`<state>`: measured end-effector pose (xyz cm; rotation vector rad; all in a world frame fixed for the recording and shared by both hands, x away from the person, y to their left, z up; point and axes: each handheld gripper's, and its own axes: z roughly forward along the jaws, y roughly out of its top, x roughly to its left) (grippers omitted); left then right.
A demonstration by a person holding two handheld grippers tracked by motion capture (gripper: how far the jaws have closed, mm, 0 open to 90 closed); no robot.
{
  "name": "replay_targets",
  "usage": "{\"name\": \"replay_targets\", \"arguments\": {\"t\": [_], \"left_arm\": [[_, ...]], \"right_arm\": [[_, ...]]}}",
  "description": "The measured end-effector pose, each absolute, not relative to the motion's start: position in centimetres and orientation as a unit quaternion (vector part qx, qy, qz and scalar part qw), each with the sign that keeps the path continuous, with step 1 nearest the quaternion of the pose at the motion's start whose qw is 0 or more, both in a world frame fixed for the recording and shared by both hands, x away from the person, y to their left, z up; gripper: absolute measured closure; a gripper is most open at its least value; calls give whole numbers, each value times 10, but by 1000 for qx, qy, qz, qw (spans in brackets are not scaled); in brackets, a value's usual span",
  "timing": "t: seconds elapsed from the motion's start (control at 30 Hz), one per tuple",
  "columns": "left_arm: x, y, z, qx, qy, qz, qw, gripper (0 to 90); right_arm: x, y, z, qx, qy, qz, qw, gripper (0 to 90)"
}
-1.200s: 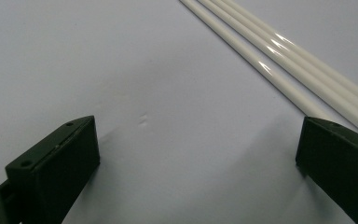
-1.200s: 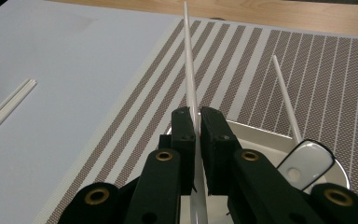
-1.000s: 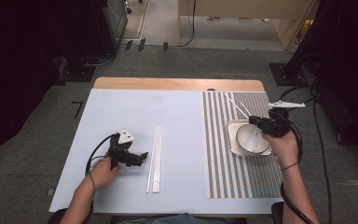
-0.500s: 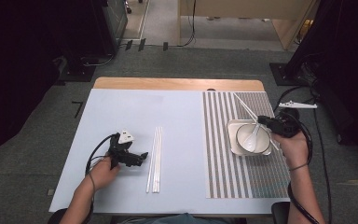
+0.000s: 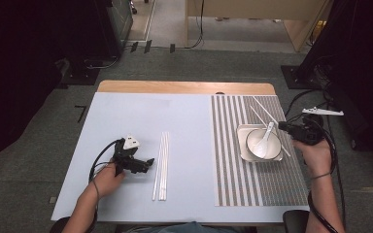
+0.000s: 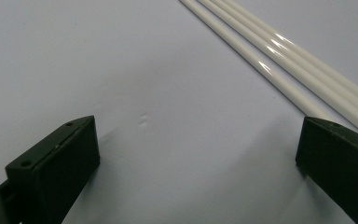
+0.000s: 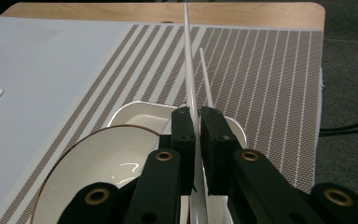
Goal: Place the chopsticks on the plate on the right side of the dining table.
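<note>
At the lower left of the high view the left gripper (image 5: 148, 162) rests on the pale blue table cover (image 5: 141, 116), held by the person's left hand (image 5: 108, 177), with its jaws pointing right toward a bundle of white chopsticks (image 5: 161, 165) lying just beside them. In the left gripper view the two black jaws stand wide apart with bare cover between them, and the white chopsticks (image 6: 279, 56) run diagonally from top centre to the right edge, passing close by the right-hand jaw; contact cannot be confirmed. Right of centre in the high view lies a striped placemat (image 5: 233, 160), carrying a square white plate (image 5: 243, 132) with a bowl (image 5: 263, 145) on it and a white spoon (image 5: 267, 136) resting in the bowl. At the right of the frame the right gripper (image 5: 282, 127), held in the right hand (image 5: 315, 153), sits at the plate's right edge. In the right gripper view its jaws are clamped on one white chopstick (image 7: 189, 56), which rises toward the top of the frame above the bowl (image 7: 88, 172); a second chopstick (image 7: 206, 84) lies close alongside on the striped placemat (image 7: 270, 70).
</note>
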<state>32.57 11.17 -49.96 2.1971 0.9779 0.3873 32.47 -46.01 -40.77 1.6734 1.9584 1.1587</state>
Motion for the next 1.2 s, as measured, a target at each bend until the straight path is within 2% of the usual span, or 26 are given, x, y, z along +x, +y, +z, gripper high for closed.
{"name": "replay_targets", "arguments": {"t": [0.43,1.2], "left_arm": [[326,112,-500,846,377,149,346,0],[326,112,-500,846,377,149,346,0]], "right_arm": [[324,-482,-421,601,671,406,156,852],[336,-478,-457,604,682,393,125,852]]}}
